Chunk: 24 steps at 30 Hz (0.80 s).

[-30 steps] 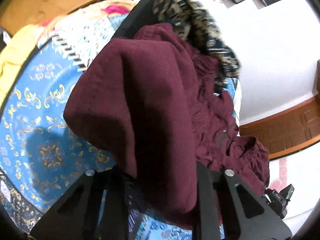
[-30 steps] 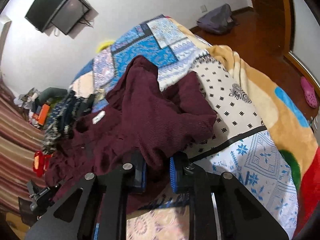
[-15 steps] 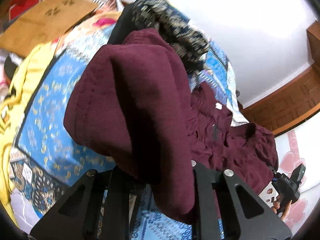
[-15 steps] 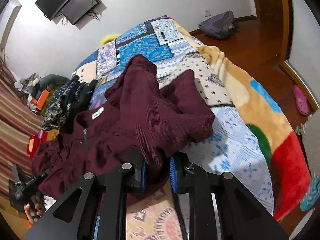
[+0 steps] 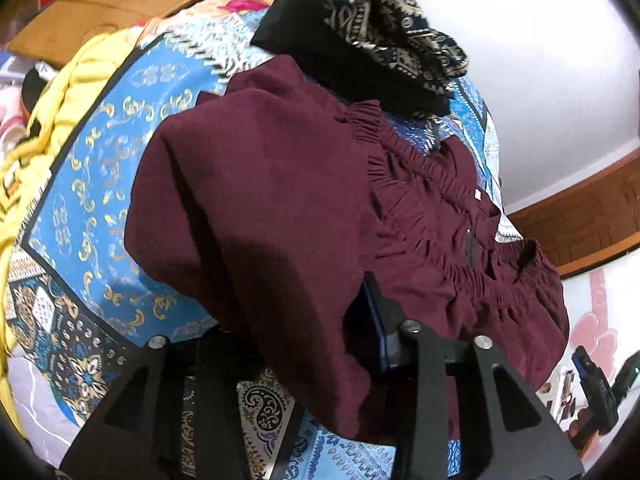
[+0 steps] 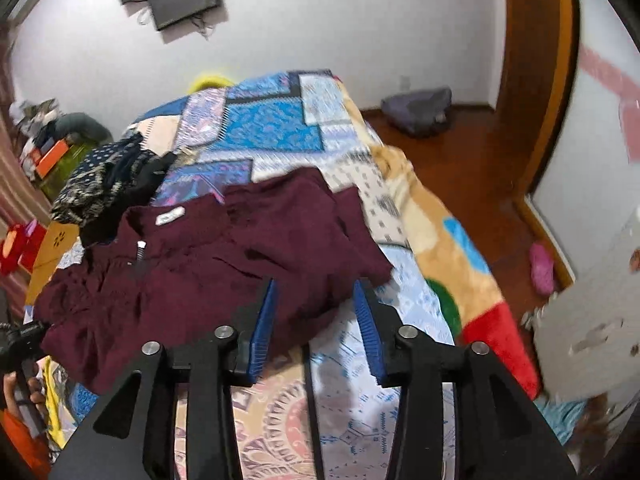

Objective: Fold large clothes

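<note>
The maroon top (image 6: 208, 264) lies spread on the quilt (image 6: 276, 136), collar toward the dark clothes (image 6: 100, 184), its long axis running left to right across the right gripper (image 6: 316, 320). That gripper stands released, blue pads apart, the top's near hem just ahead of it. The left gripper (image 5: 296, 344) is buried under a draped fold (whether it pinches the cloth I cannot tell), so the left is the nearer for the next fold.
</note>
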### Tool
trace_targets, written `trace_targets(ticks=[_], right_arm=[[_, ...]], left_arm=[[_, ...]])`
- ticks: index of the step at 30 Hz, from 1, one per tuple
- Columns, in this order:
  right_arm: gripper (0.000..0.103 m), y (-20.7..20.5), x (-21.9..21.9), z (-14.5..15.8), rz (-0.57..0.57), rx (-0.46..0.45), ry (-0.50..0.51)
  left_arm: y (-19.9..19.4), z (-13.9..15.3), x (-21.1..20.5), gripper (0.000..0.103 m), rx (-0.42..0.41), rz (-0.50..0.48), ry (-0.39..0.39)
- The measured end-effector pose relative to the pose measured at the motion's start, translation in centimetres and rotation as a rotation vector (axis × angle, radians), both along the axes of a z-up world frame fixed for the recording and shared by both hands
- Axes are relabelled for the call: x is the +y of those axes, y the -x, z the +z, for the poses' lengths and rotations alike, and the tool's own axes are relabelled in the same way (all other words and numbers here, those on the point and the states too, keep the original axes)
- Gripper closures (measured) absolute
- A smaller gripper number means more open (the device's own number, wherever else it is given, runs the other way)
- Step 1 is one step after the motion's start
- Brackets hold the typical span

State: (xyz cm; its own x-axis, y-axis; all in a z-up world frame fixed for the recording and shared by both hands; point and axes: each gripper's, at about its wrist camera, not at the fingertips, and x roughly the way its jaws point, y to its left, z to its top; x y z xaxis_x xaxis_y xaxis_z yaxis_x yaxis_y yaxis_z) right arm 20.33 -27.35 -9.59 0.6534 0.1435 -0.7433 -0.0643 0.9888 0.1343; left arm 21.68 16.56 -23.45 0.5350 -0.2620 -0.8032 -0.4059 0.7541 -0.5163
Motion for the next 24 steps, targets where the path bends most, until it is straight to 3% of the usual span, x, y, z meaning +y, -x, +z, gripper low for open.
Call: trace_targets(ticks=[2,6,10,14,17,24], right_arm=[[0.051,0.0,1.3,1.0,0.030,-0.035,0.001],[0.048,-0.5,5.2,2.2,0.136,-0.076,-0.003],[0.047,-1.7,10.5,1.5,0.257,-0.053,0.004],[0.047,-2.3,15.5,-0.7,0.371,0.012,0.016],[0.047,-2.6,18.9,-2.6,0.443,0.079,0.026],[0.047,-2.1,24.2,-6.9,0.576,0.236,0.031]], left_arm=[[0.1,-0.5,0.0,0.056,0.005,0.014,0.020],[-0.1,-1.0,0.2,0.054,0.002,0.038,0.055],[-0.2,-1.0,0.5,0.054,-0.018,0.079,0.065],[-0.1,-0.2,0.6,0.071,-0.066,0.101,0.017],[0.2,0.9,1.1,0.080,-0.113,0.111,0.023],[1.7,6.6,1.6,0.086,-0.248,0.154,-0.059]])
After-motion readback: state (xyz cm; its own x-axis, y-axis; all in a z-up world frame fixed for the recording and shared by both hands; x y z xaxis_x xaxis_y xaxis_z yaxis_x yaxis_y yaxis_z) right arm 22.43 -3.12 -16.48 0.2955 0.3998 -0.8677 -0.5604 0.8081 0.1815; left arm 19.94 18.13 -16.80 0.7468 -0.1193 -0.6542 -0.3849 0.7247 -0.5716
